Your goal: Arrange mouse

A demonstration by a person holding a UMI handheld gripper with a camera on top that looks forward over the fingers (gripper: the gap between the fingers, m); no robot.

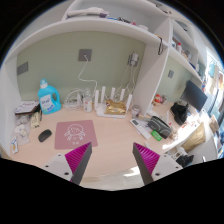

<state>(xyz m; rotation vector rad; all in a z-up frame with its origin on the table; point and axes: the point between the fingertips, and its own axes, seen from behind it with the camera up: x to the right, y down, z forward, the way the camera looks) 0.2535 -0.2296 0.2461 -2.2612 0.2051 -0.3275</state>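
Observation:
A small dark mouse lies on the light wooden desk, just left of a pink mouse mat with a pale drawing on it. My gripper is held well above and in front of the desk, its two fingers with magenta pads spread wide apart with nothing between them. The mat is beyond the left finger; the mouse is farther left, beyond it.
A blue detergent bottle stands at the back left by stacked boxes. White items and cables line the wall. A keyboard, a monitor and clutter fill the right side. Shelves hang above.

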